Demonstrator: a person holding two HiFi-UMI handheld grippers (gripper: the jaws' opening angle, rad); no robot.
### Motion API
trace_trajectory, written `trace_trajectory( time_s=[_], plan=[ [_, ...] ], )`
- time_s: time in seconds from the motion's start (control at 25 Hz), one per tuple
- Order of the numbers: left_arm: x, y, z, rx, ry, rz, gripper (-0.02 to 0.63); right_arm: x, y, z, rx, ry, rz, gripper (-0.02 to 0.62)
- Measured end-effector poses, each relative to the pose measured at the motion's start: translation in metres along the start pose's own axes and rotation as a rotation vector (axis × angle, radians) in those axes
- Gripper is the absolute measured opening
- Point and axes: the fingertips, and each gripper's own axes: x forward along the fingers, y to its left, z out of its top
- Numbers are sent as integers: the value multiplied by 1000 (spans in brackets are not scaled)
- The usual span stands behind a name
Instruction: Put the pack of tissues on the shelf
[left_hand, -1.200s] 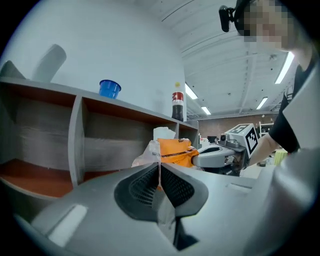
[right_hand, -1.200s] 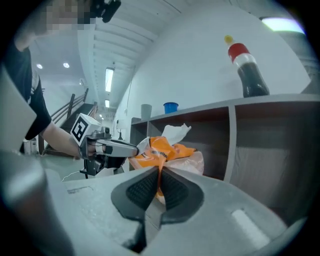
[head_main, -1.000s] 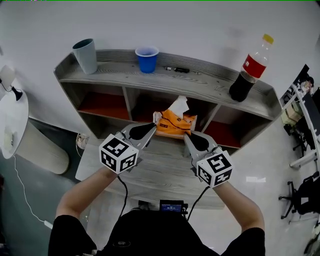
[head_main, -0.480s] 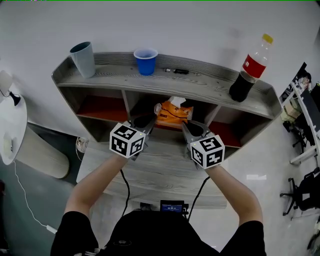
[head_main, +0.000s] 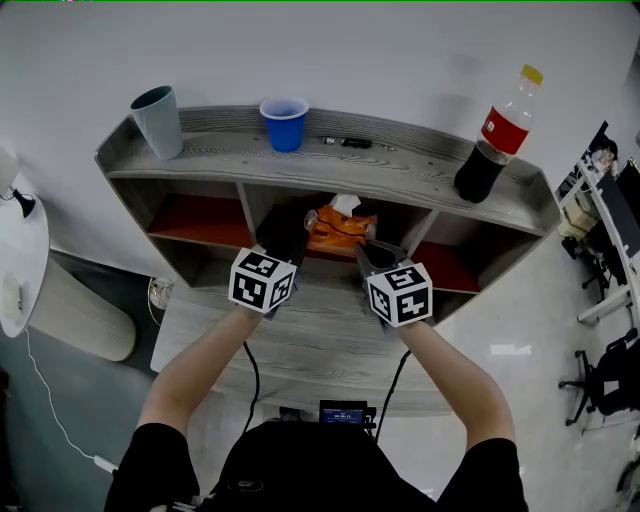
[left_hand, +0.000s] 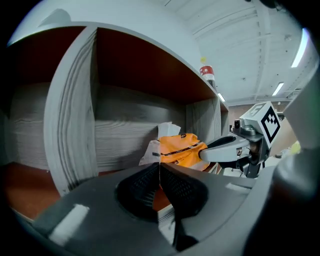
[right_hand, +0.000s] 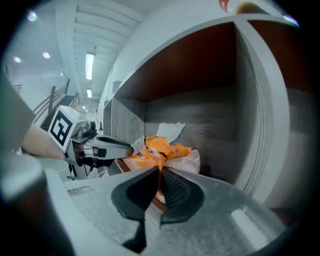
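Observation:
The orange pack of tissues (head_main: 340, 228), with a white tissue sticking out of its top, is in the mouth of the shelf's middle compartment (head_main: 300, 205). My left gripper (head_main: 300, 228) is shut on the wrapper's left edge. My right gripper (head_main: 368, 243) is shut on its right edge. In the left gripper view the pack (left_hand: 181, 149) hangs just past the shut left gripper (left_hand: 159, 167), with the other gripper's finger (left_hand: 225, 148) at its right. In the right gripper view an orange flap runs from the pack (right_hand: 162, 147) into my shut right gripper (right_hand: 160, 172). The pack's underside is hidden.
The grey shelf's top board (head_main: 400, 165) carries a grey cup (head_main: 155, 120), a blue cup (head_main: 284, 122), a small dark object (head_main: 345, 142) and a cola bottle (head_main: 490, 140). Upright dividers (head_main: 250, 205) flank the middle compartment. A grey lower board (head_main: 300, 345) lies under my arms. A white round table (head_main: 15, 260) stands at the left.
Both grippers have carried the pack forward and down, from in front of the shelf into the mouth of the middle compartment. The grip on both edges is unchanged.

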Motion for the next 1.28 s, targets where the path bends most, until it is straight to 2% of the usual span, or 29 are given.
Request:
trace_trajectory(
  time_s=[0.6, 0.8, 1.12, 1.28],
  plan=[
    [7, 0, -19, 2, 57, 50, 9, 11, -5, -11, 98, 40, -45, 8],
    [6, 1, -22, -13, 48, 62, 12, 10, -5, -12, 183, 30, -47, 9],
    [5, 4, -23, -36, 44, 76, 27, 11, -3, -11, 142, 22, -53, 16],
    [2, 9, -19, -60, 28, 81, 59, 10, -2, -6, 141, 7, -49, 72]
  ],
)
